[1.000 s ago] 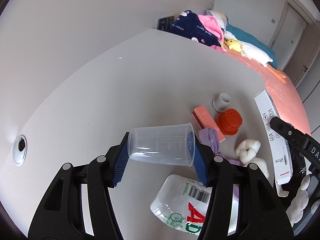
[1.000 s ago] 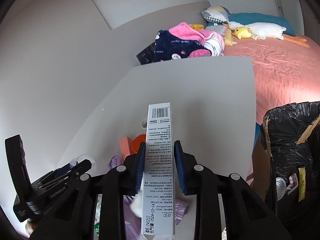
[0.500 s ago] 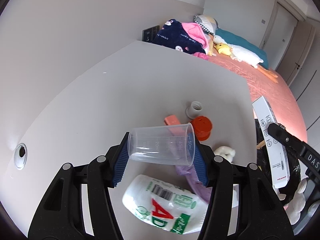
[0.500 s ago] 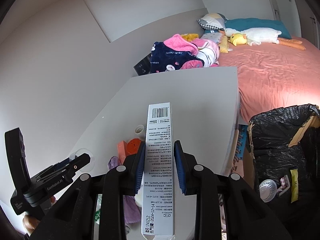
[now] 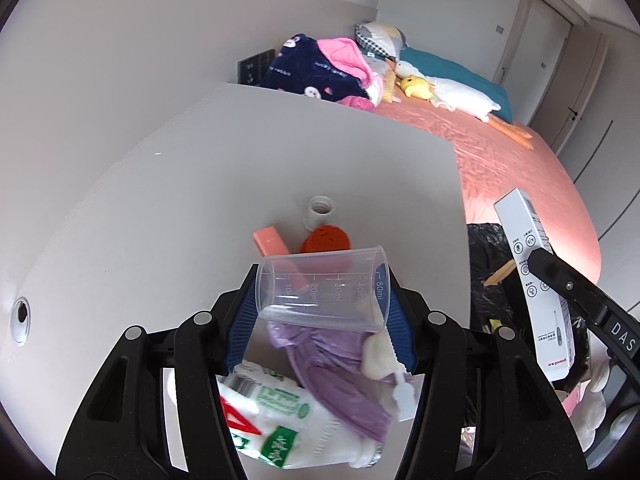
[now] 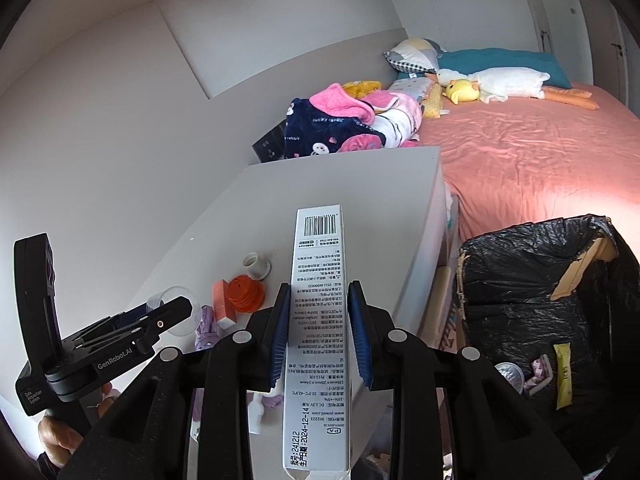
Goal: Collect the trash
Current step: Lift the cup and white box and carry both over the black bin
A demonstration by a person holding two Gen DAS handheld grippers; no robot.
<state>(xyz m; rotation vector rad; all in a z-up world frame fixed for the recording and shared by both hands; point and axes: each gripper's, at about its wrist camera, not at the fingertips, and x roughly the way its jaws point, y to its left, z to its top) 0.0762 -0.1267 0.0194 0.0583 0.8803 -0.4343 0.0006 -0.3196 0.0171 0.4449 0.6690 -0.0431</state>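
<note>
Both views slid right; measuring cup point(image 5: 324, 288) now hides purple wrapper point(image 5: 332, 364).

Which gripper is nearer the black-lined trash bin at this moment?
Right. The right gripper, shut on the white box, sits just beside the bin, near the table edge. The left gripper, holding the measuring cup, is farther back over the table.
</note>
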